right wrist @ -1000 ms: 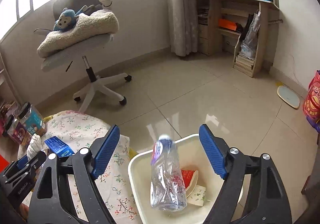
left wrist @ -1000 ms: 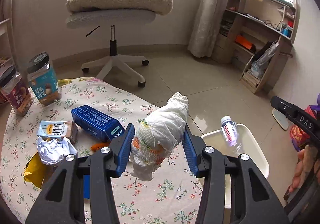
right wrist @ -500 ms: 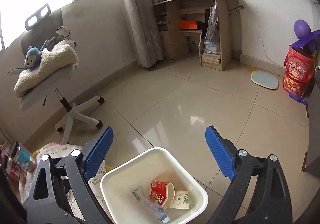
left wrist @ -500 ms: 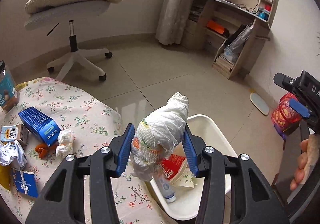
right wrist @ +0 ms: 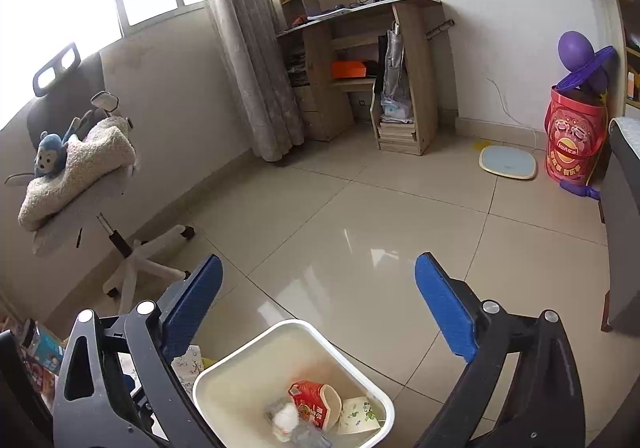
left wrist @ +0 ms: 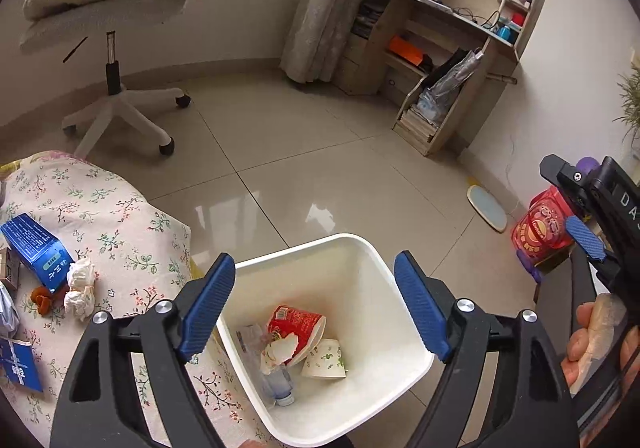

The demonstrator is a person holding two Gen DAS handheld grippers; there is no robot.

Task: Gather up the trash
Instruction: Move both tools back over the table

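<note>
The left gripper (left wrist: pixel 310 304) hangs with its blue-padded jaws spread wide and nothing between them, directly above the white square plastic trash bin (left wrist: pixel 404 328), whose mouth fills the space under the pads. Down in the bin lie a crumpled white tissue wad (left wrist: pixel 280 350), a red paper noodle cup (left wrist: pixel 298 326) on its side, a small white paper cup with a green print (left wrist: pixel 324 360) and a clear plastic bottle (left wrist: pixel 276 380), all bunched toward the near-left corner. The trash not yet collected lies to the left of this claw, on the round table under a floral tablecloth (left wrist: pixel 120 215): two small crumpled white paper balls (left wrist: pixel 80 286) sit nearest, just beside a bit of orange peel (left wrist: pixel 42 298) and touching the end of a long blue cardboard box (left wrist: pixel 34 248) whose long axis runs away toward the upper left. I judge the left claw the nearer one for them, needing a swing left and down. The right gripper (right wrist: pixel 318 304), equally agape and empty, hovers with the bin (right wrist: pixel 224 372) below and ahead of it. Its view shows only a sliver of tablecloth past its left finger, hiding the paper balls, while showing farther off the grey office chair (right wrist: pixel 76 215) and wooden desk (right wrist: pixel 360 47).
</note>
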